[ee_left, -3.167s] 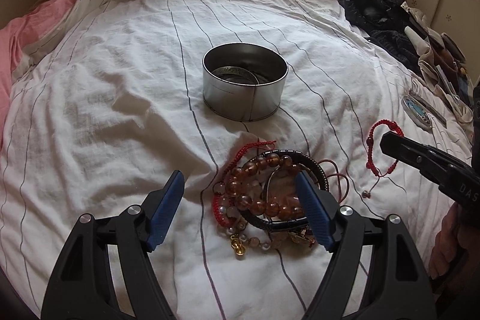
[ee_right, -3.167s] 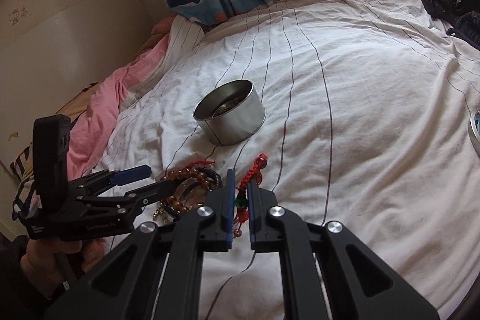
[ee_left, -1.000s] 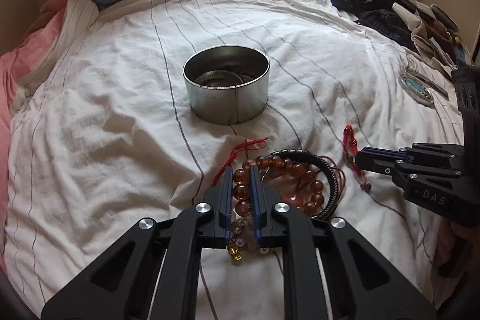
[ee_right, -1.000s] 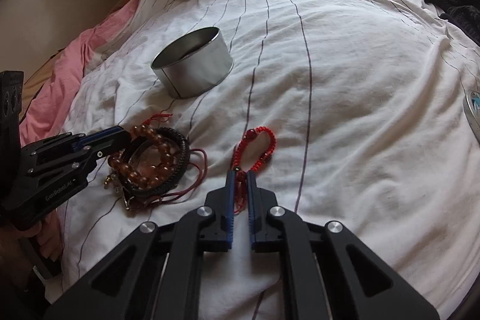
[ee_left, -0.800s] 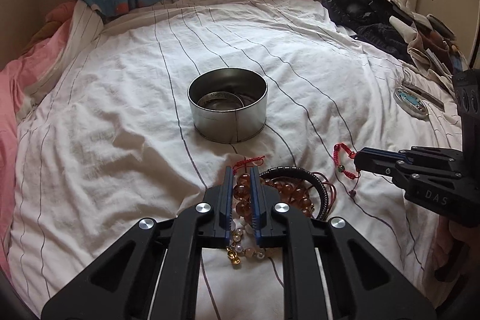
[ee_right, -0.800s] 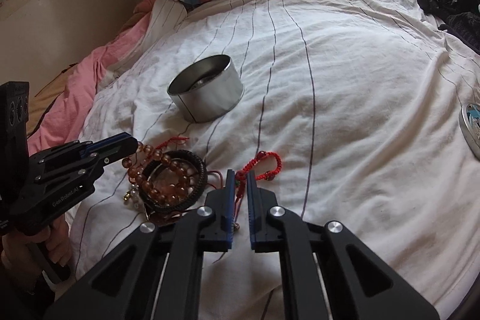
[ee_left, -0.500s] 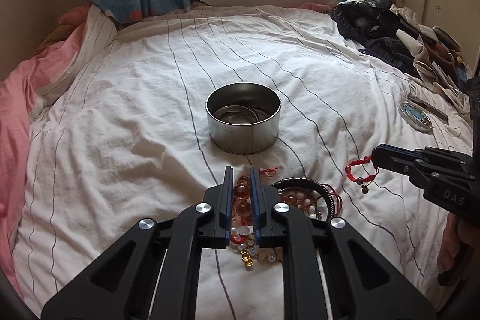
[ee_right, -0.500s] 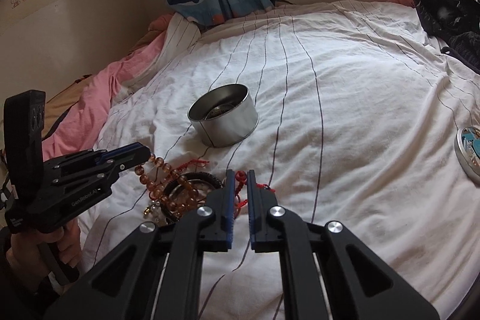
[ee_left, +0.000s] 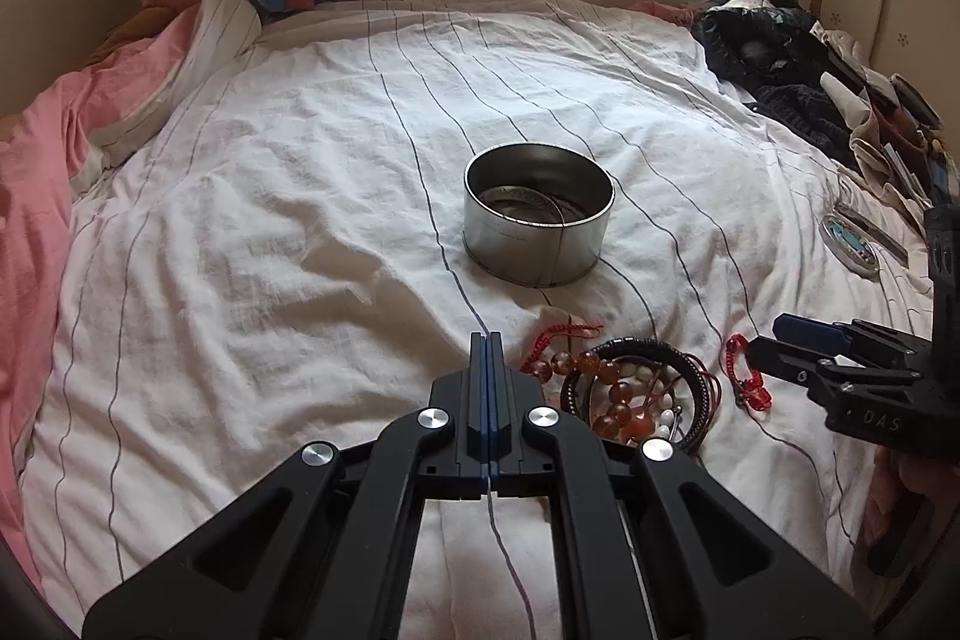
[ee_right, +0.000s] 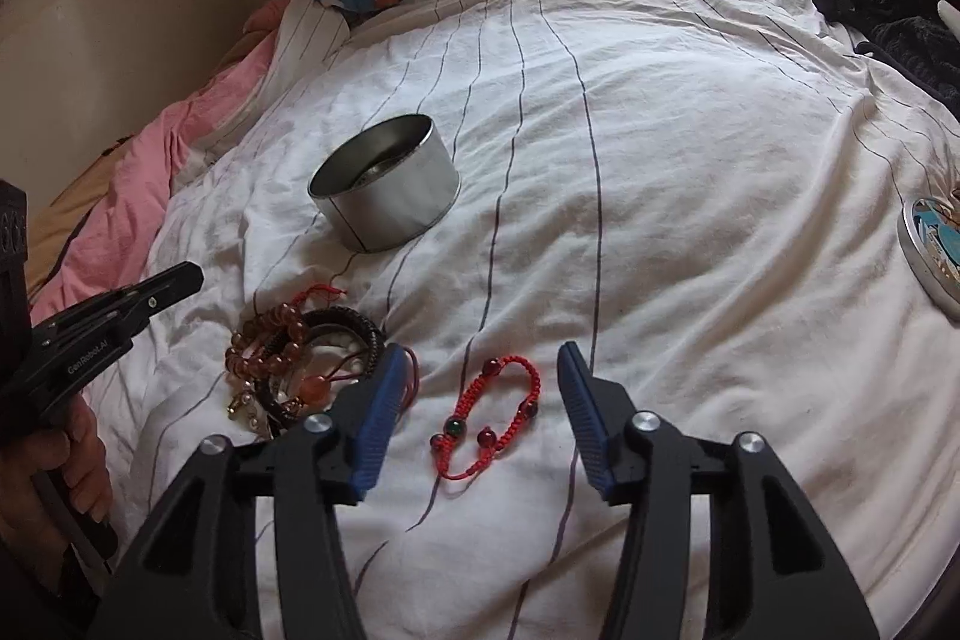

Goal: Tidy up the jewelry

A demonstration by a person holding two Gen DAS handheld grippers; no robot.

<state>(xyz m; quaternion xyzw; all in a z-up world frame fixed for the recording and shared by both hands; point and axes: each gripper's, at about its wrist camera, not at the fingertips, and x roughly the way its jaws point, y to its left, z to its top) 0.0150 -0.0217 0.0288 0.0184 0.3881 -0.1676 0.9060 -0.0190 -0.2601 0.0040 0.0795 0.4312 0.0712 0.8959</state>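
**Jewelry sorting barely begun: most pieces lie outside the tin**

Left wrist view: the left gripper (ee_left: 487, 340), low in the centre of the frame, has its fingers pressed flat together with nothing between them. Just right of it, the tangle of bracelets (ee_left: 630, 394) lies on the bed (ee_left: 270, 220). The metal tin (ee_left: 538, 232), at the frame's centre, shows only a ring or 2 of metal inside, so I judge little has been stored.

Right wrist view: the right gripper (ee_right: 477, 388) has just been opening; its fingers stand apart on either side of the red cord bracelet (ee_right: 492, 415), which lies loose on the sheet, touched by neither. The tin sits well apart, upper left. The round lid (ee_right: 936, 256) rests at the right edge. The heap and the red bracelet remain to be put away.
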